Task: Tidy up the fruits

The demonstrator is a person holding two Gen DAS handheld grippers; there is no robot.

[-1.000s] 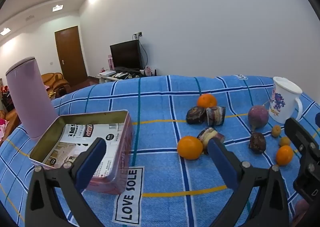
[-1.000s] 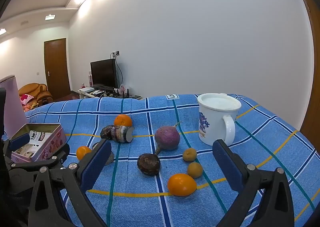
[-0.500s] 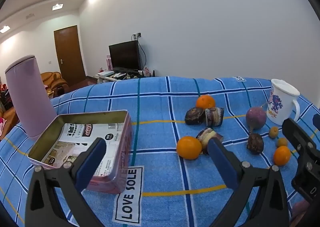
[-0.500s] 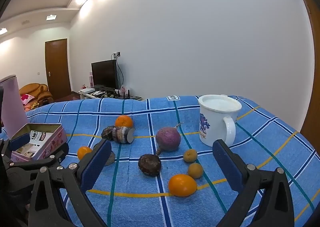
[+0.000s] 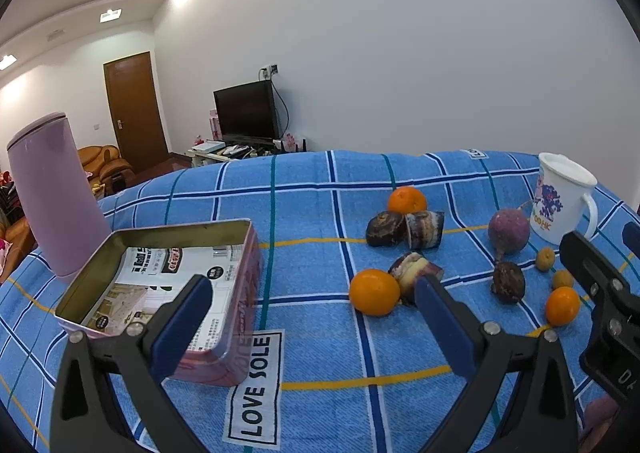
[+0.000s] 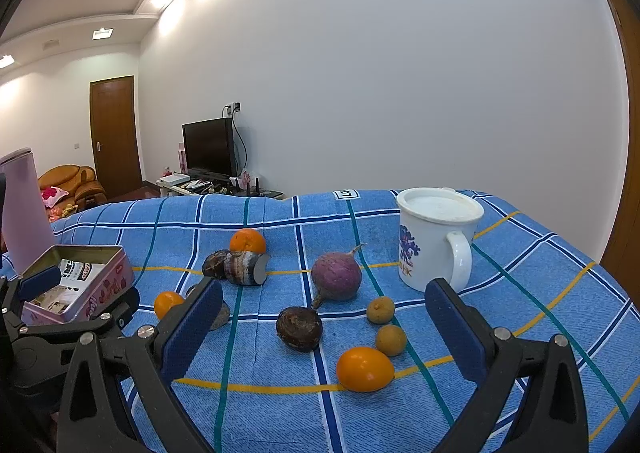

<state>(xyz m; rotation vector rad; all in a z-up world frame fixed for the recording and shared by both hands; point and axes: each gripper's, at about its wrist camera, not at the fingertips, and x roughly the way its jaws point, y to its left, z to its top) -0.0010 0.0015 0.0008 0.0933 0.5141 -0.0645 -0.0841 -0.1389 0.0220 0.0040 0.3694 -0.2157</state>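
Observation:
Fruits lie scattered on a blue checked cloth [image 5: 312,213]. An orange [image 5: 374,292] sits just beyond my open left gripper [image 5: 312,317], which holds nothing. A pink tin [image 5: 168,285] with papers inside stands open at the left. In the right wrist view, my right gripper [image 6: 324,329] is open and empty above a dark round fruit [image 6: 299,328], an orange fruit [image 6: 365,368] and two small tan fruits [image 6: 381,309]. A purple root vegetable [image 6: 336,277] lies further back. Another orange [image 6: 247,241] rests behind dark cut pieces [image 6: 236,267].
A white lidded mug [image 6: 434,239] stands at the right rear of the cloth. A tall lilac cylinder [image 5: 54,193] stands behind the tin. The left gripper's frame [image 6: 60,329] shows at the lower left of the right wrist view. Beyond are a television, a door and a sofa.
Both views have shifted slightly; the fruits sit a little lower and further off in the left wrist view. Nothing was taken hold of. Both grippers stay open.

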